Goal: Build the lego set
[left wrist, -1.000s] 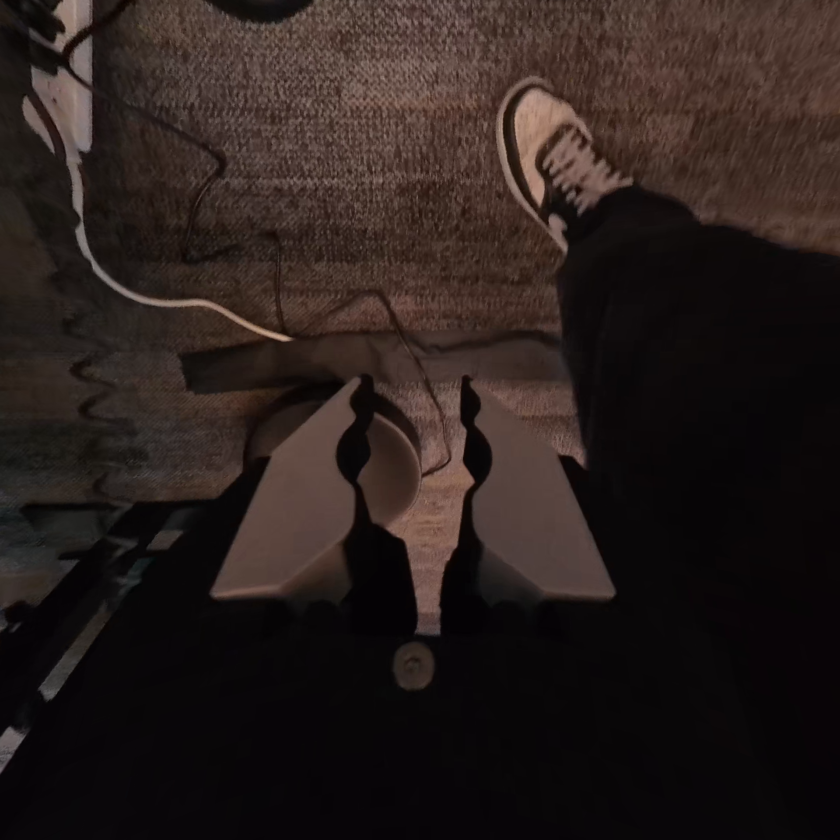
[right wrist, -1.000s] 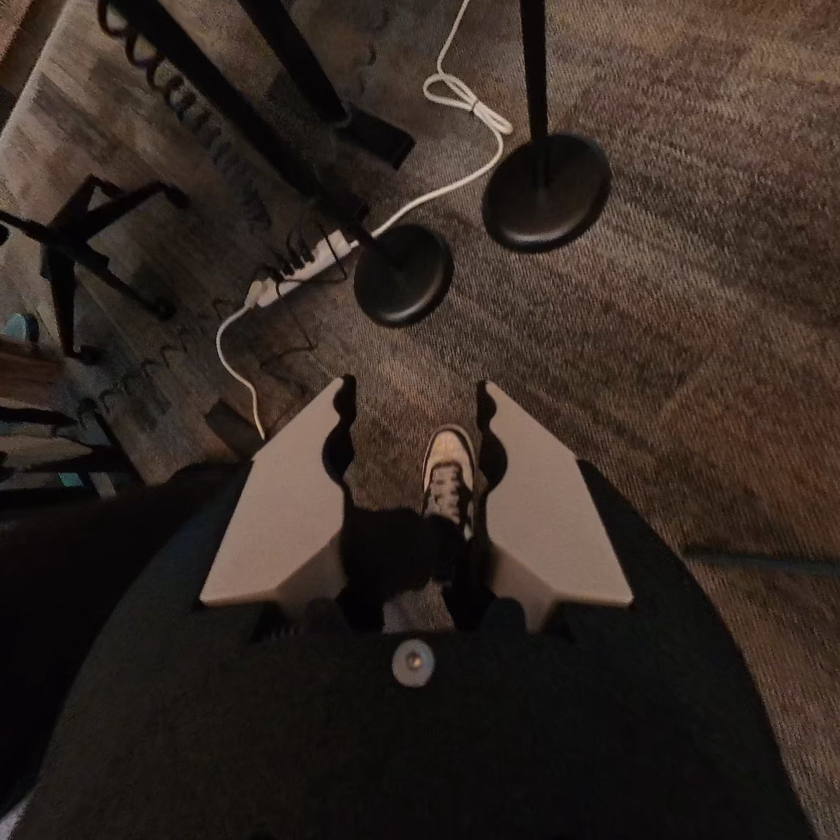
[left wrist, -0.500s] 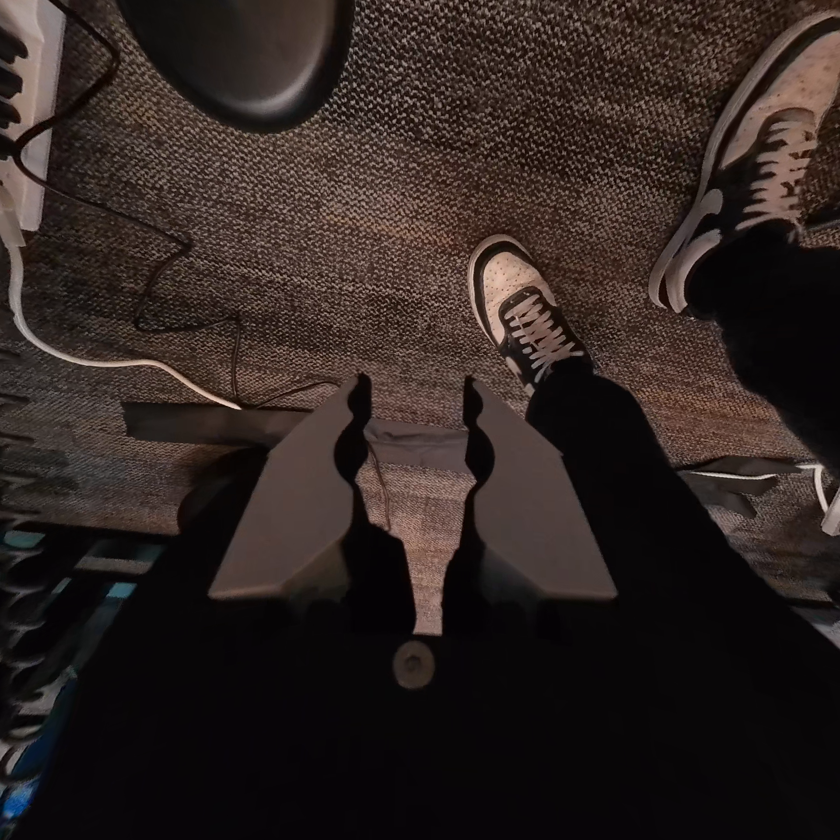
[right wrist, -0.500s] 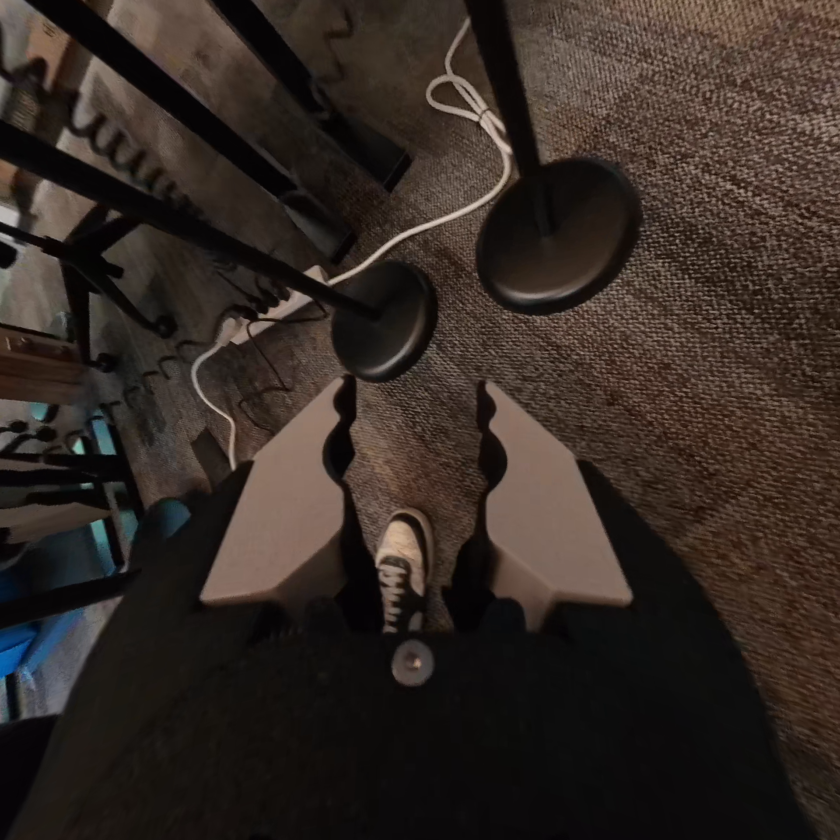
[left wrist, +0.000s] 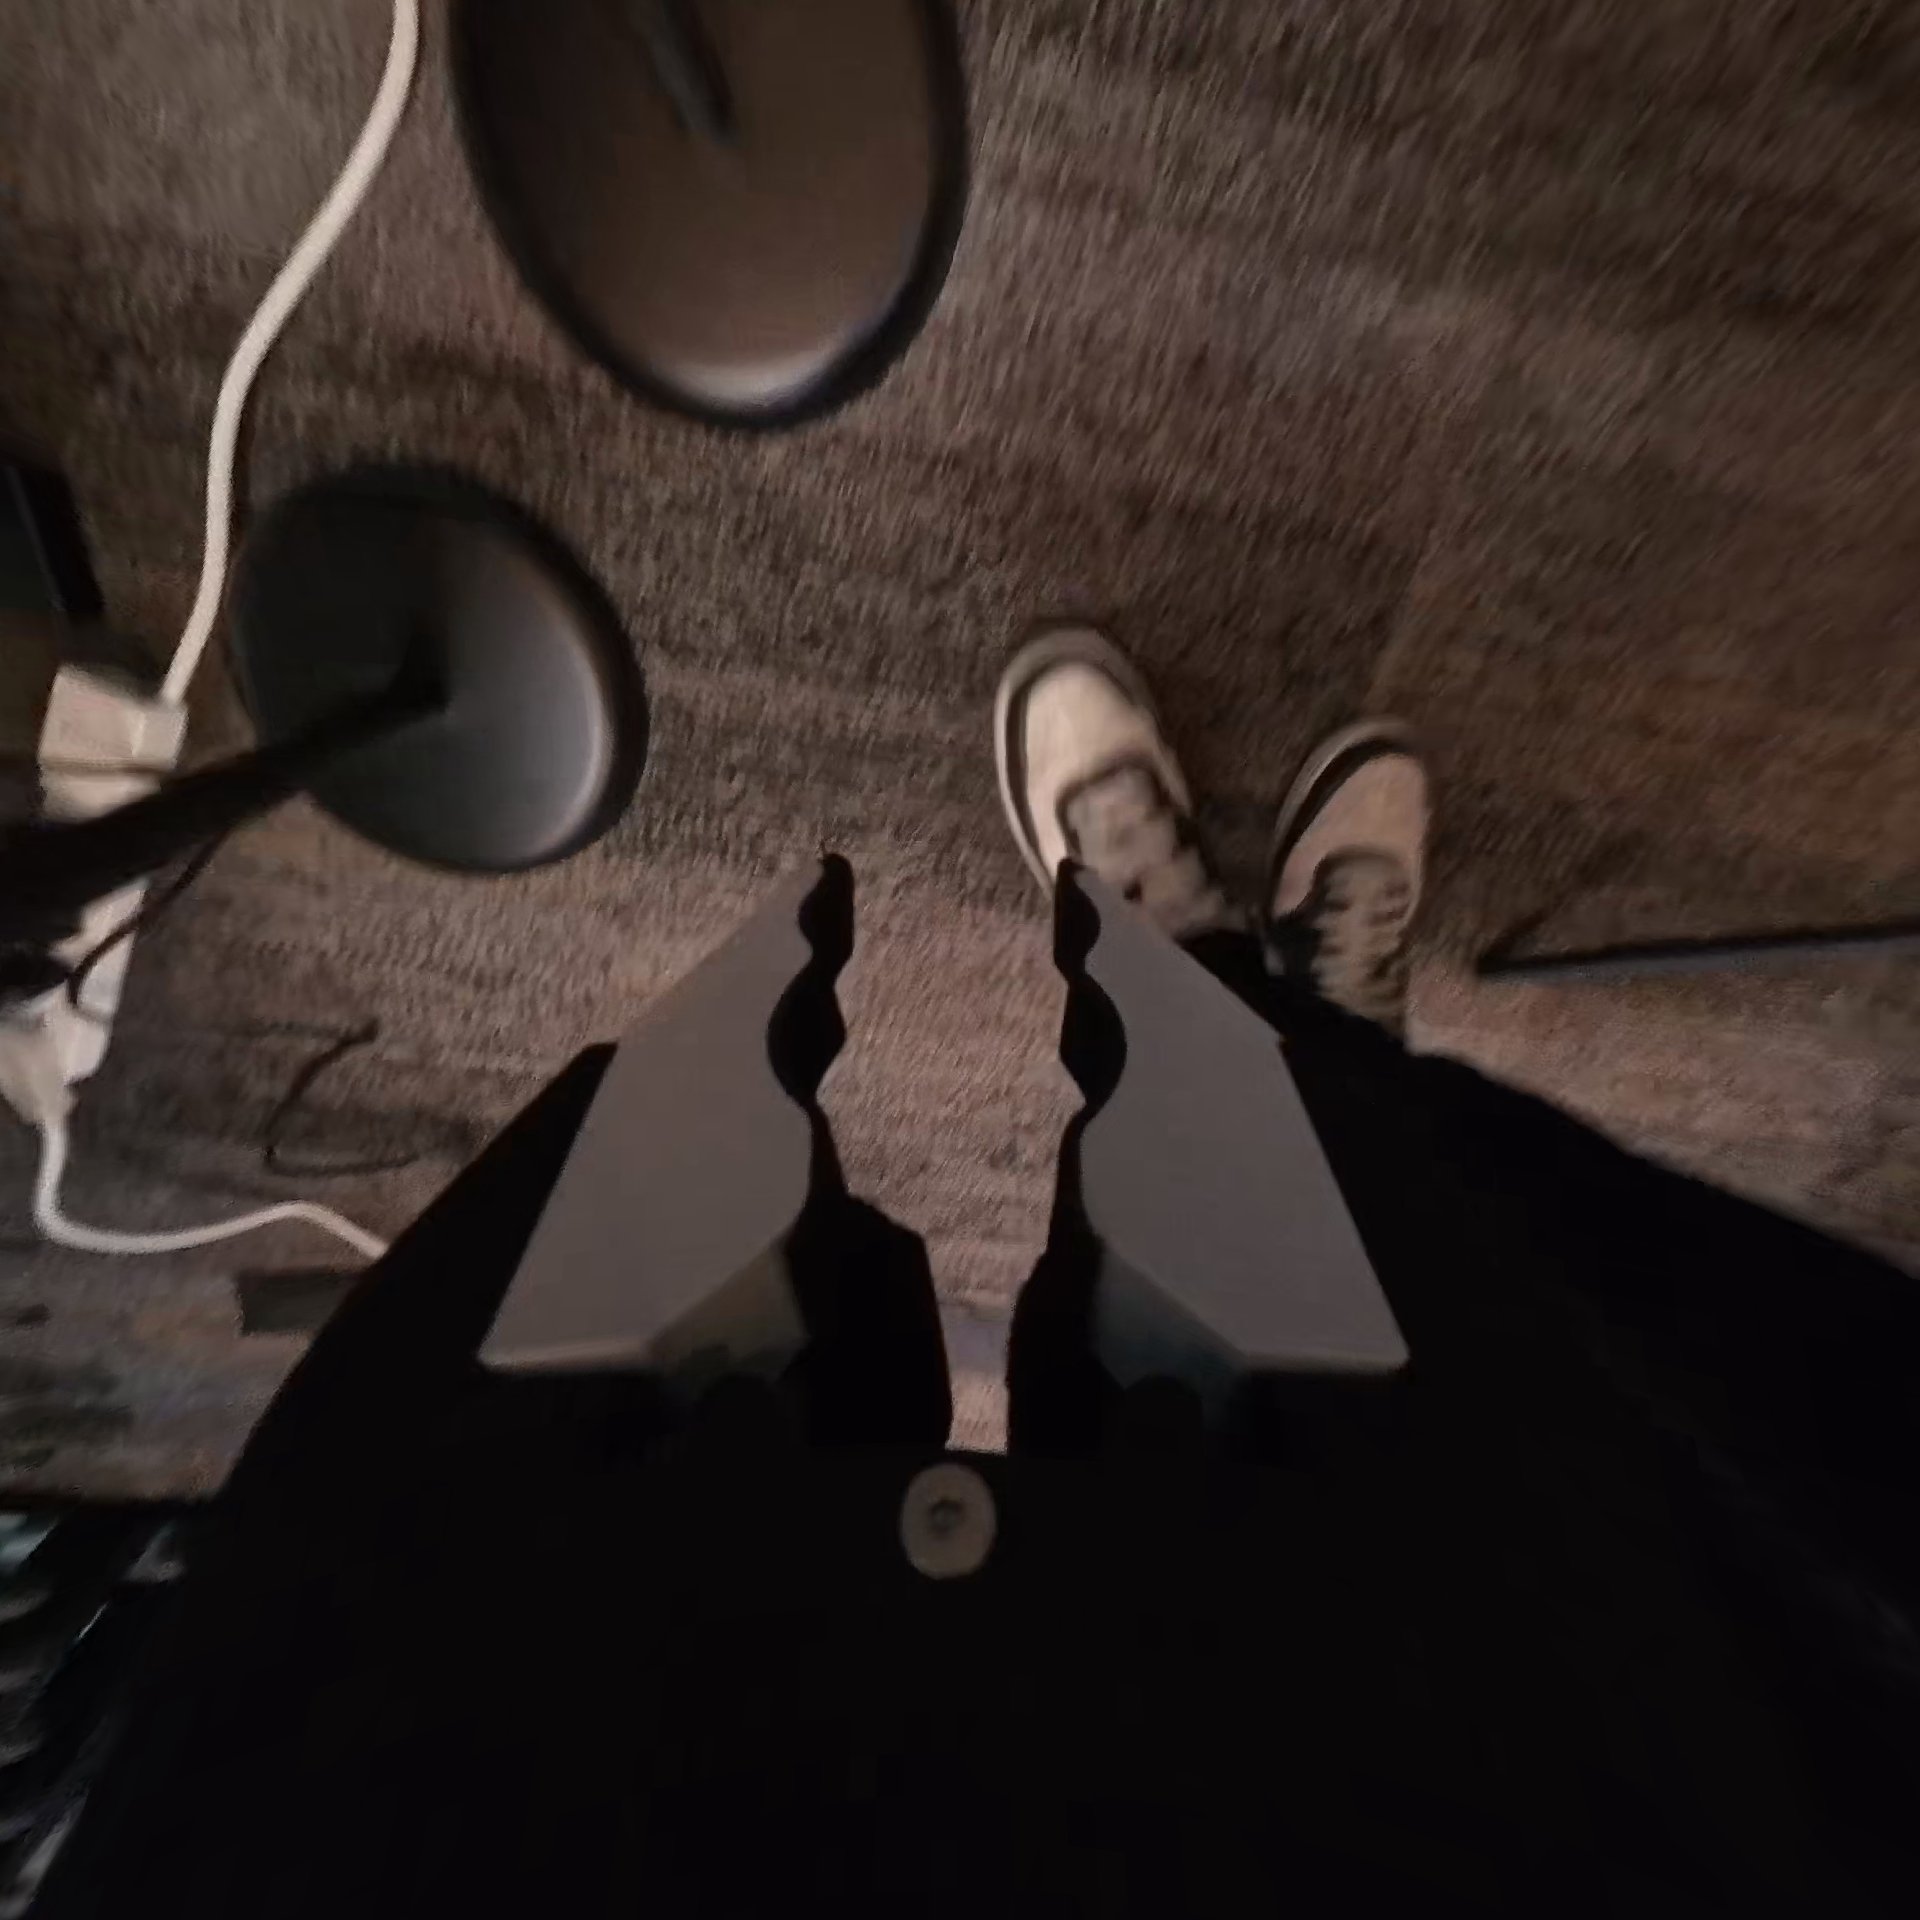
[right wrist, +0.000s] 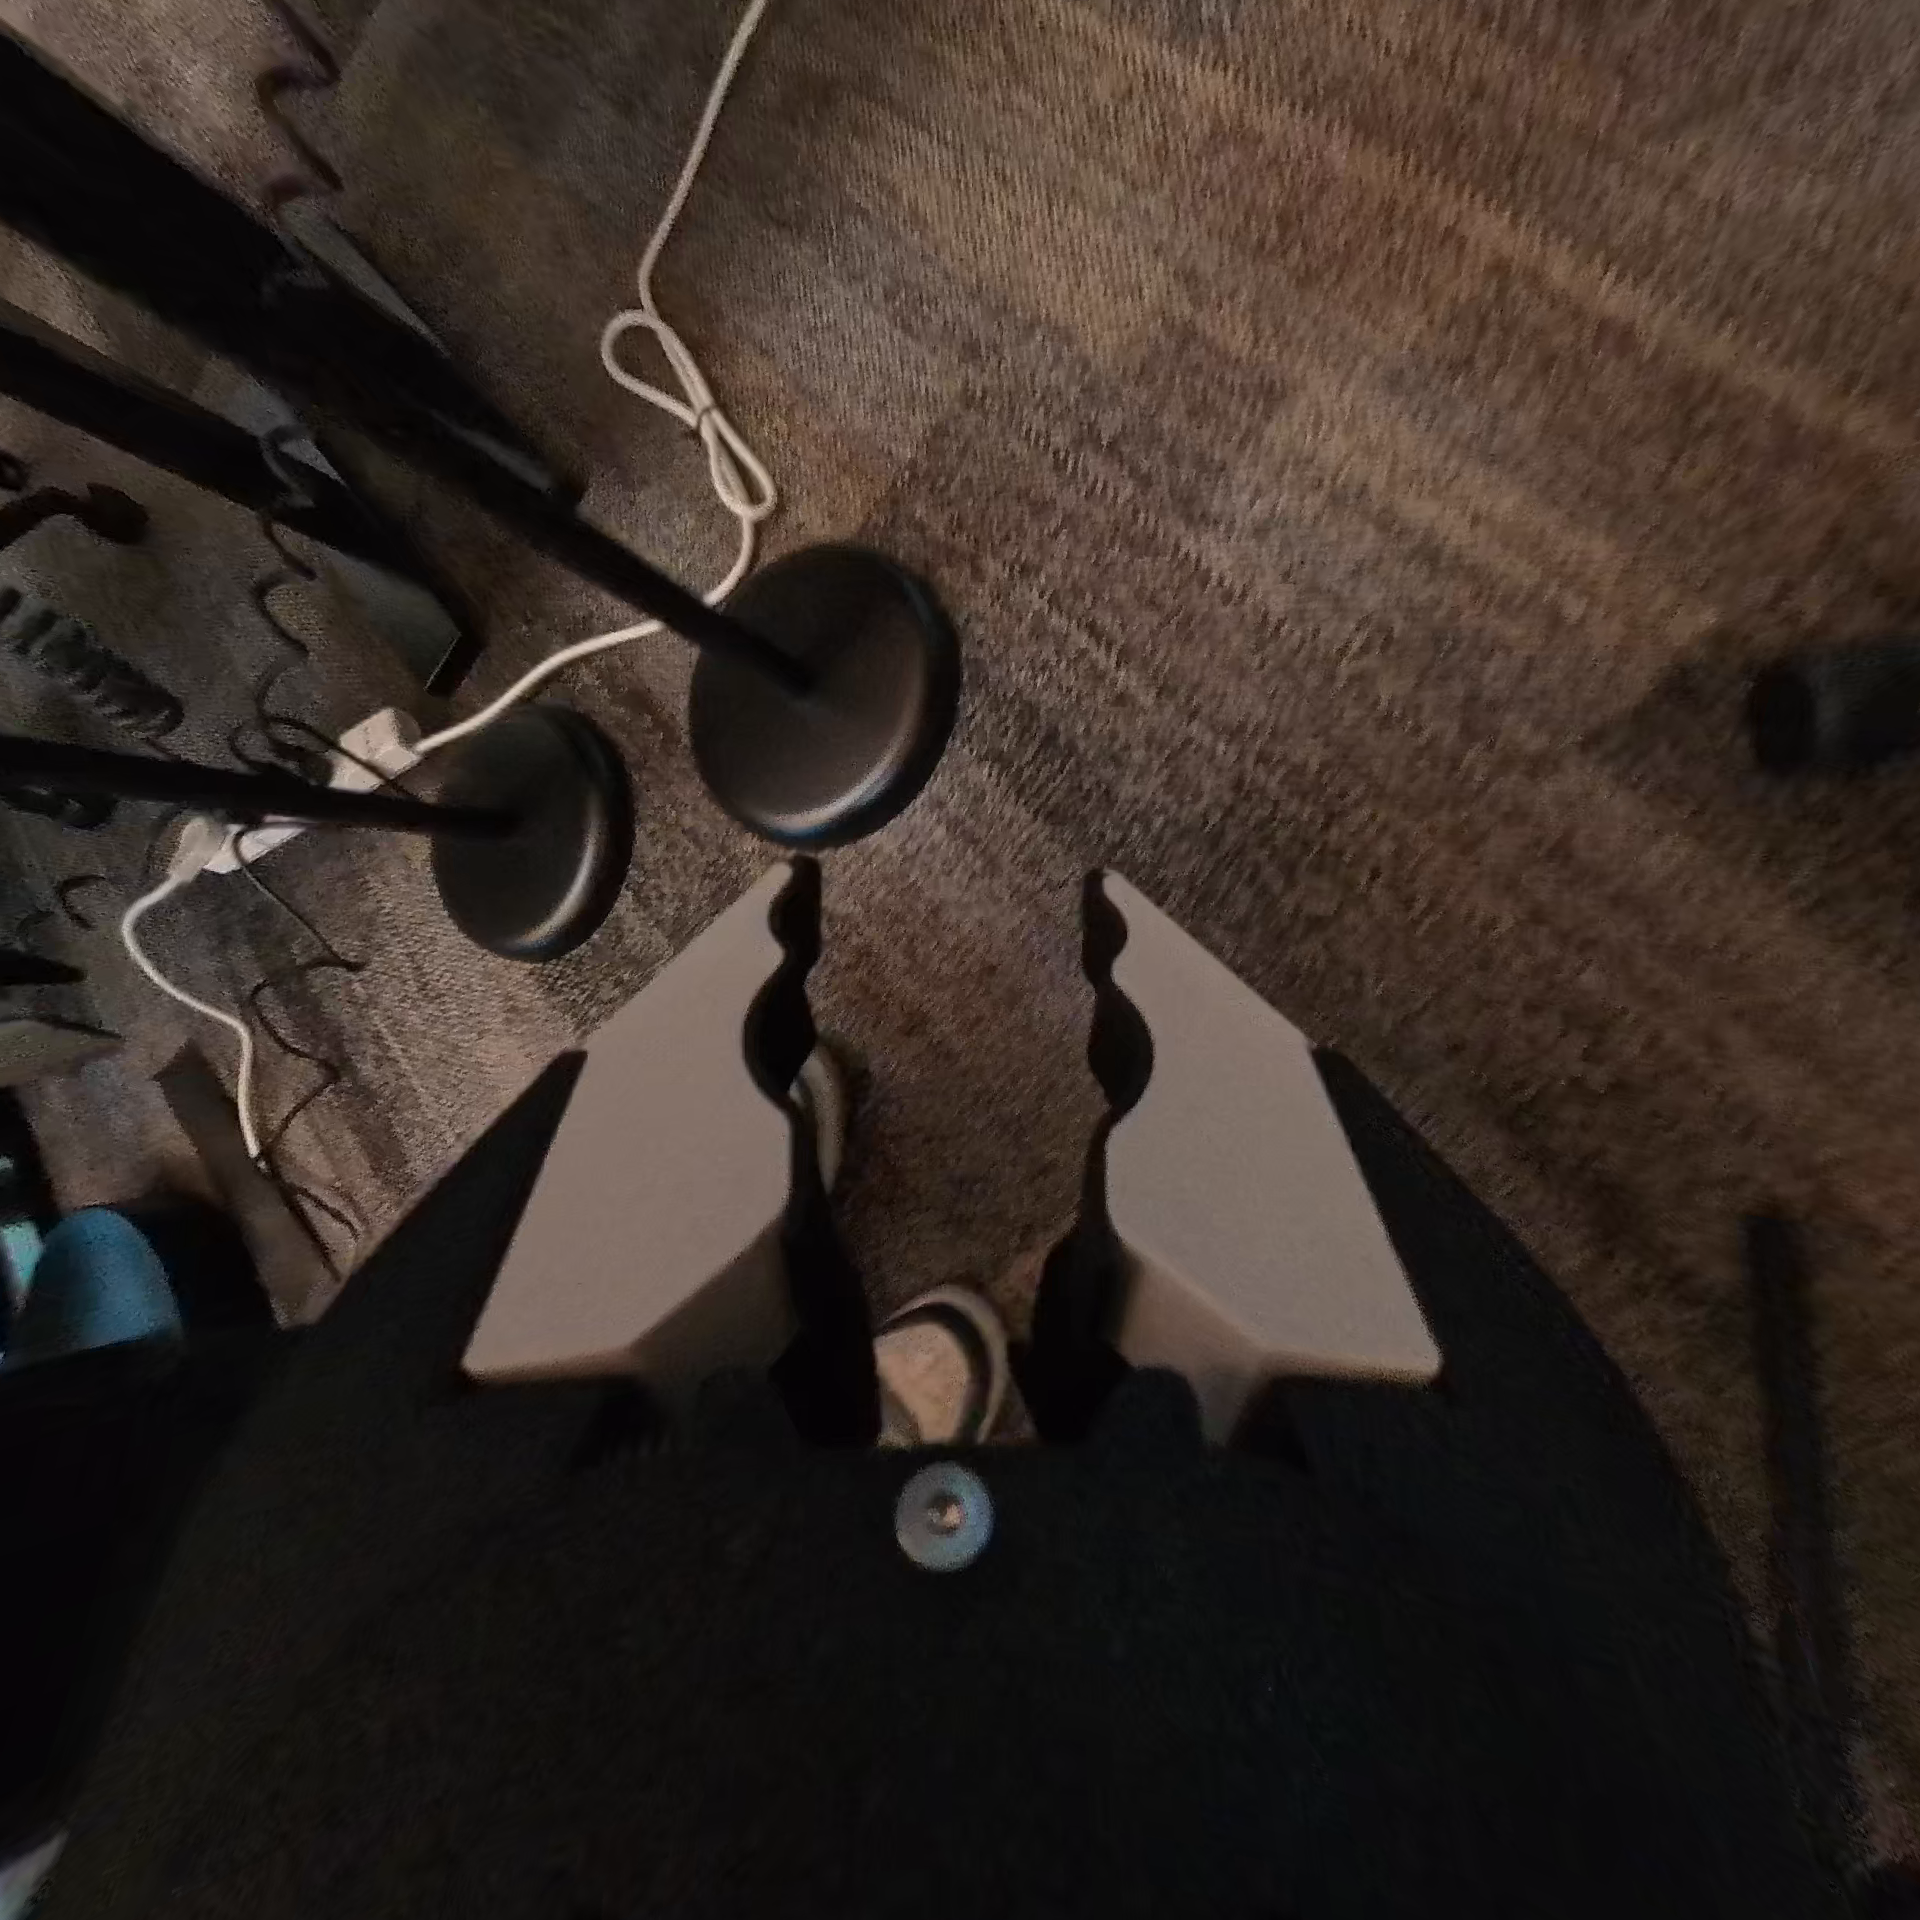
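No lego parts show in either view. Both grippers point down at a brown carpet floor [left wrist: 1455, 364]. My left gripper [left wrist: 951, 883] is open and empty, its pale fingers [left wrist: 686, 1143] apart above the carpet. My right gripper [right wrist: 951, 883] is open and empty too, with its fingers [right wrist: 1247, 1164] apart. Both views are dim and blurred.
Two black round stand bases [right wrist: 821, 691] [right wrist: 530, 831] with poles stand on the carpet, also in the left wrist view [left wrist: 717, 187] [left wrist: 436, 675]. A white cable [right wrist: 686, 364] and power strip [left wrist: 104, 717] lie by them. A person's shoes [left wrist: 1091, 769] [left wrist: 1351, 831] and dark trouser legs are below. Some 35 cm of space lies between my two pairs of fingers.
Both views have swung across the floor. In the left view the shoes came together near the fingertips and two stand bases came into view. In the right view the bases moved closer.
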